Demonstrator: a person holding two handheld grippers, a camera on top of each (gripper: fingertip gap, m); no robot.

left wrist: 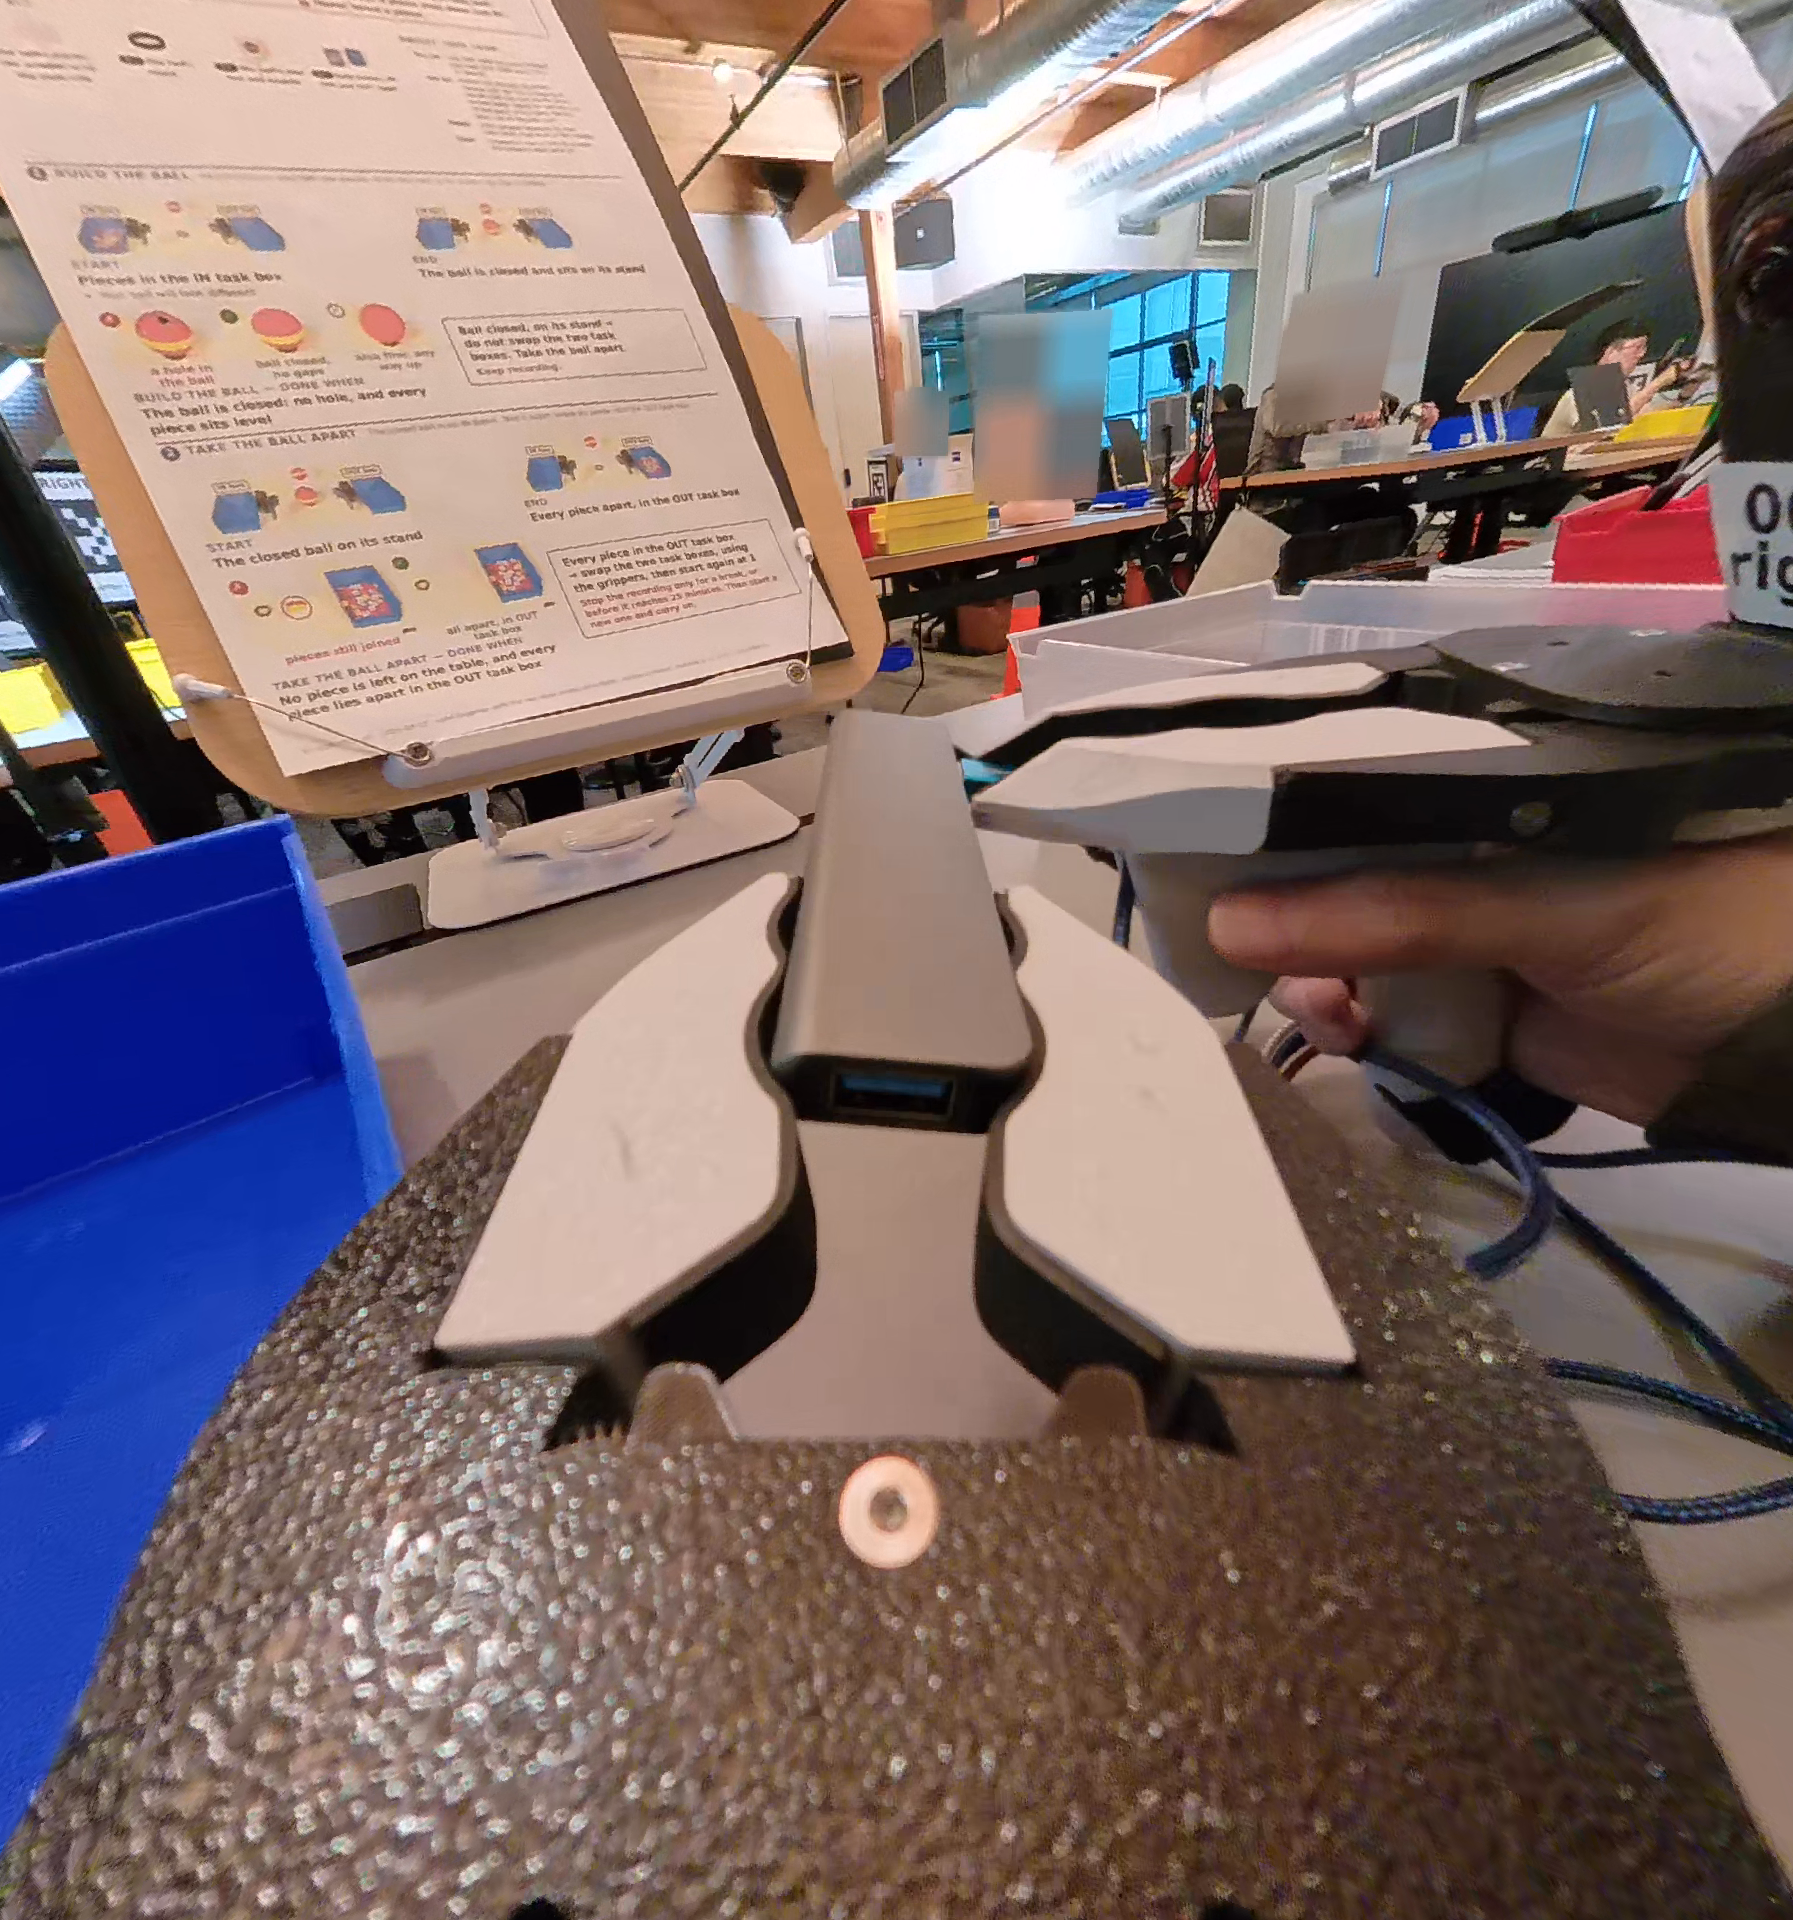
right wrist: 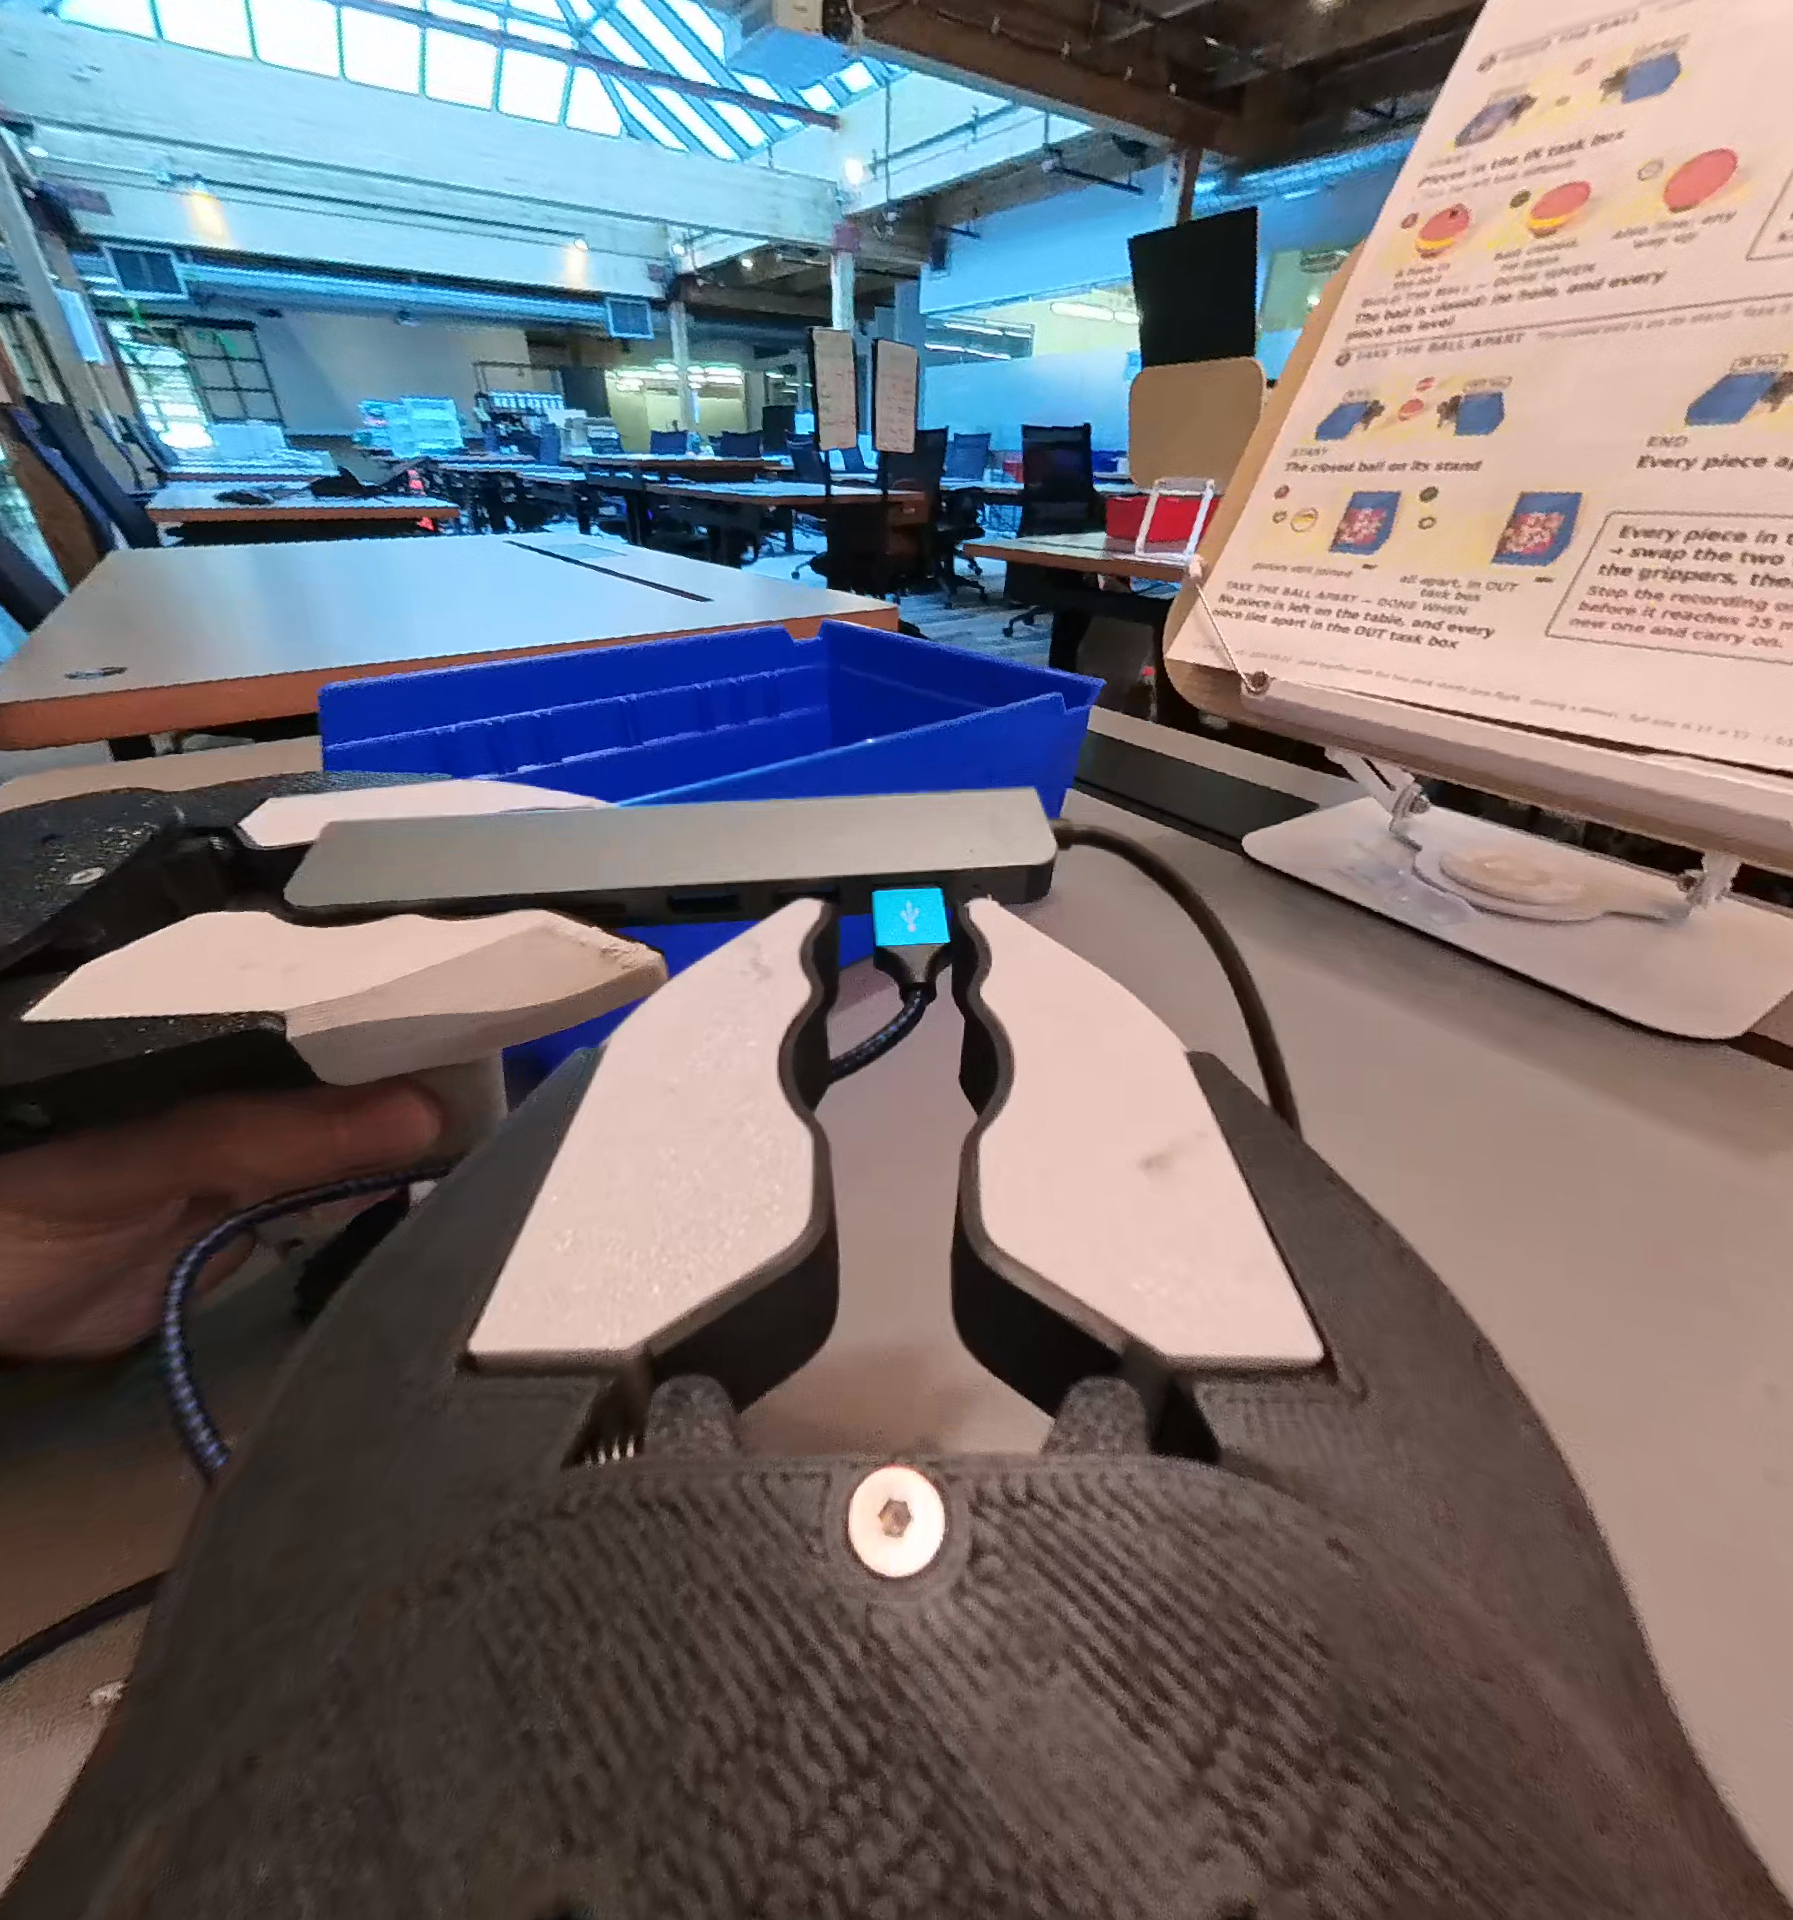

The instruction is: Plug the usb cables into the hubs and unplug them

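The left tool (left wrist: 897, 997) is clamped on the near end of a grey usb hub (left wrist: 892, 883), held above the surface (right wrist: 1494, 1195) with its long body pointing away; a blue port shows in the hub's near end face. In the right wrist view that same hub (right wrist: 663, 847) runs crosswise, the left tool (right wrist: 518, 883) gripping its left end.

The right tool (right wrist: 897, 925) has its fingers close on either side of a bright blue usb plug (right wrist: 910, 916), which sits at a port in the hub's long side near the right end (whether the pads actually press the plug, I cannot tell). A braided dark blue cable (right wrist: 871, 1039) drops from the plug between the fingers and loops off to the left, under the hand (right wrist: 144, 1216) holding the left tool. A black cord (right wrist: 1214, 966) leaves the hub's right end and curves down over the surface.

Just beyond the hub a blue bin (right wrist: 726, 707) sits on the surface. Farther to the right, a tilted stand (right wrist: 1536, 904) with a white base carries a printed instruction sheet (right wrist: 1598, 416).
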